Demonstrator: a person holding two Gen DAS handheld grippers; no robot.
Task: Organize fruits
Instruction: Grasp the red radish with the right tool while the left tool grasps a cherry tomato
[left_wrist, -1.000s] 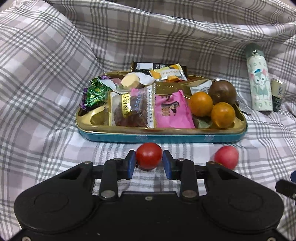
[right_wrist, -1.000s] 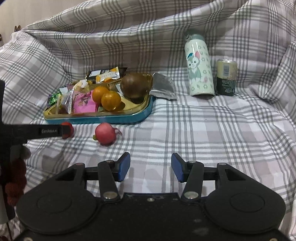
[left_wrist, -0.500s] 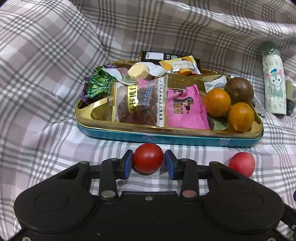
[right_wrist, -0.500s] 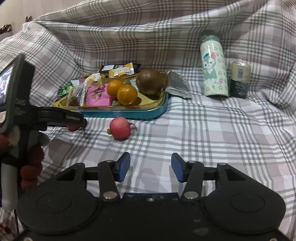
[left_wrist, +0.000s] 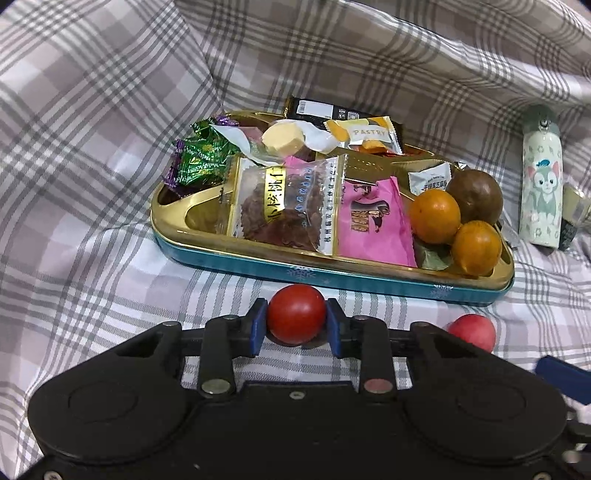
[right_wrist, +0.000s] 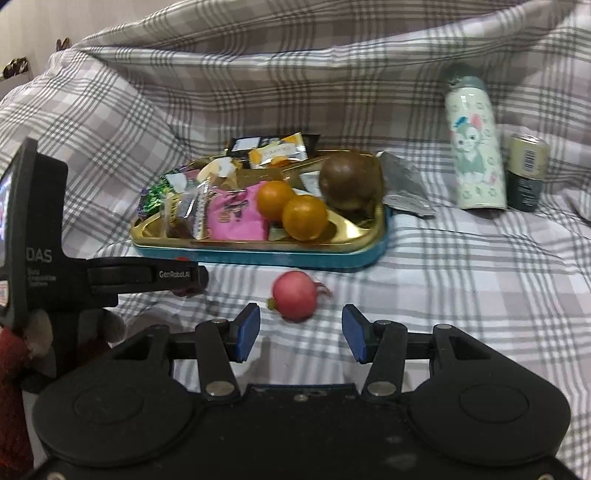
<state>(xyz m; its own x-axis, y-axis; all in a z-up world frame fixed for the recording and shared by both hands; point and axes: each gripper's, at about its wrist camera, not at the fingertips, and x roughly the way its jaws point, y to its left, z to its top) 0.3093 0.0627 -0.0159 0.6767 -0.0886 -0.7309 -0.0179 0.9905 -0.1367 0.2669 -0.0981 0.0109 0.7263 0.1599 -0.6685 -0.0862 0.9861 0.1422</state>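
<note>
The left claw (left_wrist: 296, 320) has moved closer to the tin tray (left_wrist: 369, 275) just ahead of it, still clamped on one red tomato (left_wrist: 296, 318). The right claw (right_wrist: 300, 333) has closed in on the single pink radish (right_wrist: 294, 295), which lies on the checked cloth (right_wrist: 480, 277) just ahead between its wide-open, empty fingers. Ahead in the tray sit two oranges (left_wrist: 435, 216) and one brown fruit (left_wrist: 474, 196).

My two black handheld grippers

Blue pads (right_wrist: 248, 328) tip each finger; silver screws (left_wrist: 214, 386) stud the linkages; white "GenRoboAI" lettering (right_wrist: 174, 274) marks one.
</note>
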